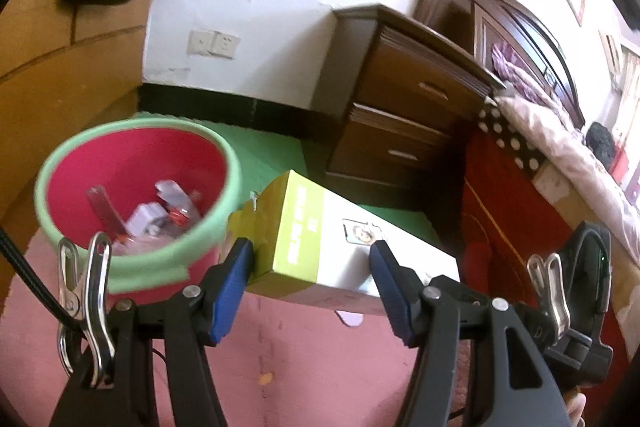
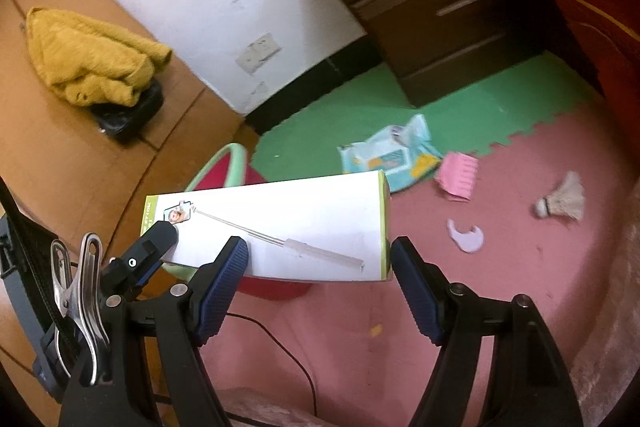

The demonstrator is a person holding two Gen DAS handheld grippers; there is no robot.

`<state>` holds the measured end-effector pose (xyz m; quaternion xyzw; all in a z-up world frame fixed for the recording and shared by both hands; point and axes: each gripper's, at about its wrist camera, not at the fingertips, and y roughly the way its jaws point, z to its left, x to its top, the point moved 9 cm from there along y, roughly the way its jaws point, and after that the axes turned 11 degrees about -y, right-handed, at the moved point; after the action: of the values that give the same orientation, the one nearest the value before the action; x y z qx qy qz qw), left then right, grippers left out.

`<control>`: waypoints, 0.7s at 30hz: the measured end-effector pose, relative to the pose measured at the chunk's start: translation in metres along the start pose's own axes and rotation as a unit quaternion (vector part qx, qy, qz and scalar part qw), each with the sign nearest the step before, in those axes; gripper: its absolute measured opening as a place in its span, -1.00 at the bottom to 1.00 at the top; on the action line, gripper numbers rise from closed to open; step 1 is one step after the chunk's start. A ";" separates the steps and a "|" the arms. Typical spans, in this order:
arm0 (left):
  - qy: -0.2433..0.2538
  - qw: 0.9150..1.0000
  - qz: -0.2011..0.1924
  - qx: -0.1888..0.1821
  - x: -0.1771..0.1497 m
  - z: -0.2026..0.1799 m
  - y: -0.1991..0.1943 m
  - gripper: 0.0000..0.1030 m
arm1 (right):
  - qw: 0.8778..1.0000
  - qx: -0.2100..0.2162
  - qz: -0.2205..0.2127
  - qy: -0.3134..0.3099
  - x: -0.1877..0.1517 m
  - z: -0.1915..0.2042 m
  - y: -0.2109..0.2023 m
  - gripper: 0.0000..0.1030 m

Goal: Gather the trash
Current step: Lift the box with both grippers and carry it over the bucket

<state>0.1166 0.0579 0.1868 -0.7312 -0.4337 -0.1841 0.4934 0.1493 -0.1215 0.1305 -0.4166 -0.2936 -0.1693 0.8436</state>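
A long white cardboard box with lime-green ends and a printed selfie stick [image 2: 280, 227] is held up off the floor, lying crosswise between both pairs of jaws. In the left wrist view the left gripper [image 1: 310, 281] has its blue-padded jaws set at a middling width, with the box [image 1: 320, 247] spanning the gap; the left pad touches the torn green end flap, while whether the right pad presses on the box I cannot tell. In the right wrist view the right gripper [image 2: 320, 285] stands with its jaws wide, the left pad against the box's near edge and the right pad just beside its green right end; a firm grip cannot be confirmed. The tip of the left gripper meets the box's left end there. Just behind the box, to the left, stands a round red bin with a mint-green rim [image 1: 136, 195], holding clear wrappers. Far right on the pink and green foam floor mat [image 2: 500, 287] lie a pale blue wipes packet [image 2: 388, 155], a pink ridged piece [image 2: 460, 177], a feathered shuttlecock [image 2: 564, 203] and a small lilac scrap [image 2: 466, 237].
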 end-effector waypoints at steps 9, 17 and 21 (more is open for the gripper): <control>-0.044 0.998 -0.042 0.025 0.035 0.057 -0.028 0.23 | 0.998 0.031 0.011 -0.059 0.022 0.061 0.034 0.47; -0.080 0.993 -0.073 0.050 0.061 0.113 -0.044 0.23 | 0.992 0.060 0.025 -0.104 0.033 0.115 0.075 0.47; -0.093 0.990 -0.085 0.065 0.072 0.138 -0.049 0.23 | 0.989 0.076 0.031 -0.124 0.040 0.139 0.100 0.47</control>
<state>0.0942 0.2182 0.2033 -0.6717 -0.5495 -0.1285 0.4799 0.1841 0.0475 0.1627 -0.3779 -0.3945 -0.0673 0.8349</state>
